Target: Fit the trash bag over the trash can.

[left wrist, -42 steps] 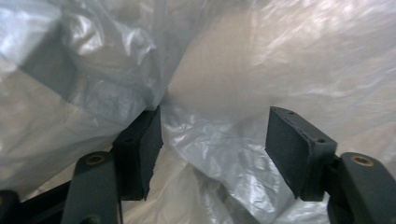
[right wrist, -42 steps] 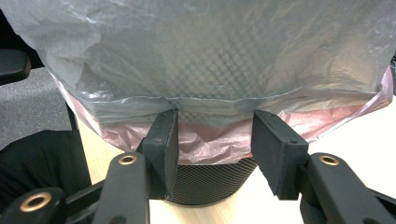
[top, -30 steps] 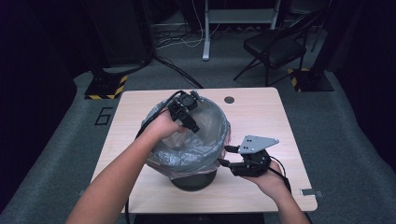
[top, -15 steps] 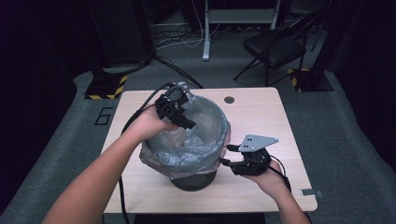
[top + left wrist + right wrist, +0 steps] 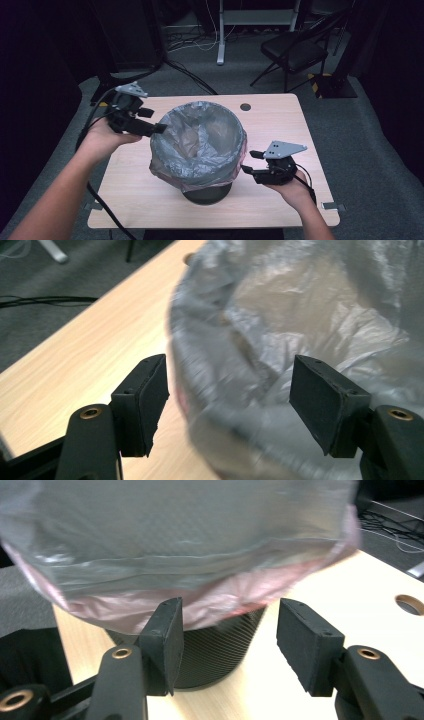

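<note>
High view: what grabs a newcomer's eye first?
The grey plastic liner draped over the dark mesh bin at the middle of the wooden table. Next, the two black tools flanking it: the left tool open at the liner's rim, the right tool open beside its pinkish hem, its jaws just having opened, nothing between them.

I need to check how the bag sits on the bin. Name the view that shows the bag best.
The high view: the whole grey bag shows, open, folded over the bin's rim. The left gripper view gives a blurred close-up of its rim; the right gripper view shows its overhanging edge from the side.
</note>
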{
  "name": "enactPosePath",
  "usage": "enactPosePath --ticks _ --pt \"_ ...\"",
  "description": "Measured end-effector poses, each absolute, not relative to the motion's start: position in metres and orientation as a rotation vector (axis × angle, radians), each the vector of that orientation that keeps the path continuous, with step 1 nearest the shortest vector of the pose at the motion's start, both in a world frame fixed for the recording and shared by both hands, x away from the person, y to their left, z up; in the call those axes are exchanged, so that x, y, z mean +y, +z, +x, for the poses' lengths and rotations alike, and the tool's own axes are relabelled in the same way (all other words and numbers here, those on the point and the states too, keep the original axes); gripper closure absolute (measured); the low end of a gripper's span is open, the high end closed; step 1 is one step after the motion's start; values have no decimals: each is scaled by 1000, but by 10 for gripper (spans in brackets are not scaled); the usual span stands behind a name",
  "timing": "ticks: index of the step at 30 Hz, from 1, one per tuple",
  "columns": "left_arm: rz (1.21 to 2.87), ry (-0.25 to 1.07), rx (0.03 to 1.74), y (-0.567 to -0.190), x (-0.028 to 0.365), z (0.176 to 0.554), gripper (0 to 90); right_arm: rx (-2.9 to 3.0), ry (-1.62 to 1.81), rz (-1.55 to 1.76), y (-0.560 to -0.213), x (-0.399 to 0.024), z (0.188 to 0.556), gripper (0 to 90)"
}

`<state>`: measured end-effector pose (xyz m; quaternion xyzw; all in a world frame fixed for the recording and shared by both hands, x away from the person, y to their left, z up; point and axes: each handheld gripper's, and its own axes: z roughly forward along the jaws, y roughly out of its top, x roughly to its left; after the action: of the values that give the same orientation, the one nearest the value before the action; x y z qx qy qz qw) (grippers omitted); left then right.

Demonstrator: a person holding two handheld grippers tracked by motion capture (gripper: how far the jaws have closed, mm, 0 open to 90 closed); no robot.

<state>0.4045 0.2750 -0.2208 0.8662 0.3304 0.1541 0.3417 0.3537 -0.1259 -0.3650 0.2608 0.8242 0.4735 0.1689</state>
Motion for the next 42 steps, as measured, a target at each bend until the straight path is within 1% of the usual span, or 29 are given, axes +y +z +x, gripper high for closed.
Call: enactPosePath --ticks 7,11,15,18,19,23,29,32,36,38,42 --pt "2159 434 914 -232 315 392 311 2295 1363 789 -363 -141 358 415" --pt "2147 486 918 -244 325 386 310 2294 1358 793 -365 -143 358 410" --pt "2111 511 909 -256 333 380 310 2297 1344 765 -369 -141 359 406" --pt "2112 587 896 -265 339 375 308 2306 1332 753 -372 -139 359 403" --pt "2103 593 895 -269 342 373 308 2306 1325 747 -373 -139 360 403" --pt "2059 595 922 -286 353 369 309 2315 1308 744 -378 -136 360 398" --pt "2002 562 977 -319 368 365 309 2316 1290 765 -385 -135 363 394" --pt "1944 541 1015 -339 373 365 311 2313 1286 784 -389 -135 365 394" --pt "1897 559 1048 -362 373 364 312 2306 1269 795 -395 -137 367 394" --pt "1908 590 1063 -373 369 365 312 2300 1266 800 -397 -138 368 394" --pt "1907 584 1065 -390 365 368 312 2279 1268 817 -401 -142 370 393"
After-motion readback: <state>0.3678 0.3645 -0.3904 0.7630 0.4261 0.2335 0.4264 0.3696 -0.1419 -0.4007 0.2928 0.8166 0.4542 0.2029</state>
